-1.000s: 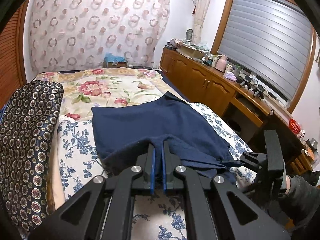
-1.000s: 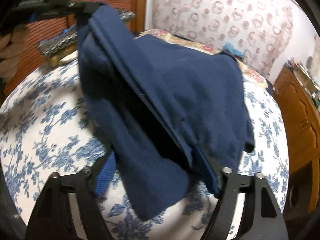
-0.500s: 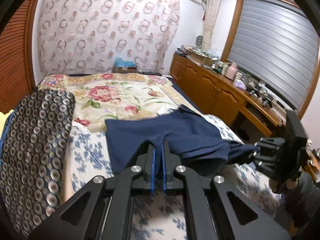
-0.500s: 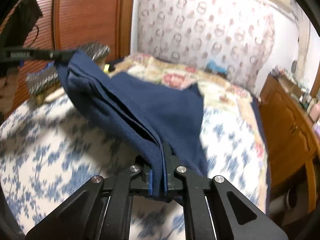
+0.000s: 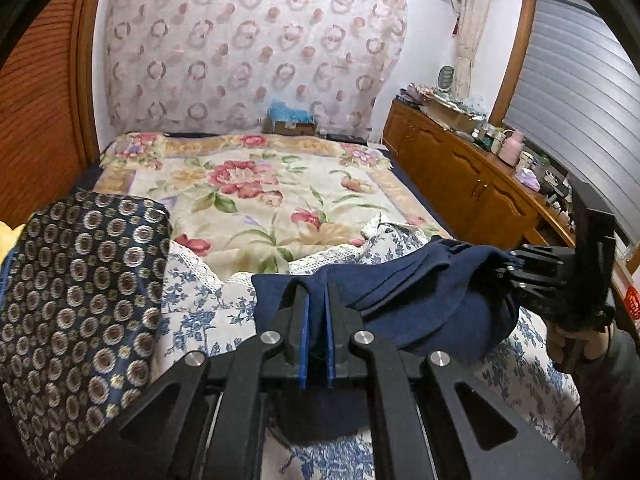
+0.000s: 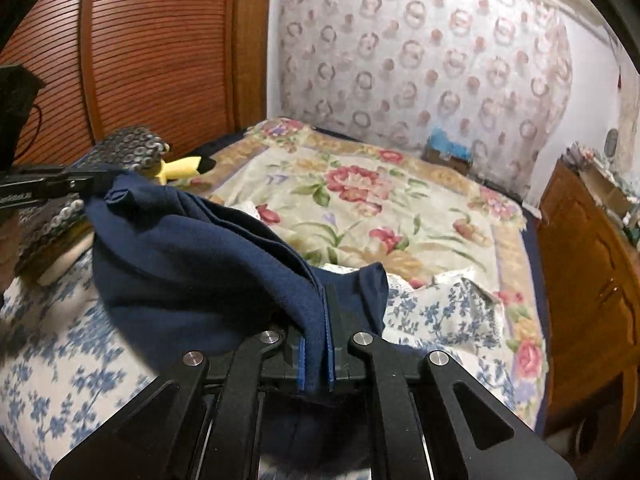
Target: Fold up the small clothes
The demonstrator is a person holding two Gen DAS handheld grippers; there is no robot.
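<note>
A navy blue garment point(image 5: 424, 300) hangs lifted between my two grippers above the blue-flowered sheet point(image 5: 196, 308). My left gripper point(image 5: 316, 300) is shut on one corner of it. My right gripper point(image 6: 316, 320) is shut on the other corner; it also shows at the right of the left wrist view point(image 5: 560, 280). In the right wrist view the garment point(image 6: 192, 264) sags in folds from my fingers up to the left gripper point(image 6: 80, 184) at the far left. The garment's lower part is hidden behind my fingers.
A dark patterned cushion point(image 5: 76, 300) lies at the left of the bed. A floral blanket point(image 5: 256, 192) covers the far half. A wooden cabinet point(image 5: 472, 184) with clutter runs along the right side. A wooden slatted door point(image 6: 152, 48) stands at the left.
The garment has been lifted off the bed and pulled toward me, bunching up between the grippers. The right gripper closed on its corner and rose. More of the floral blanket shows.
</note>
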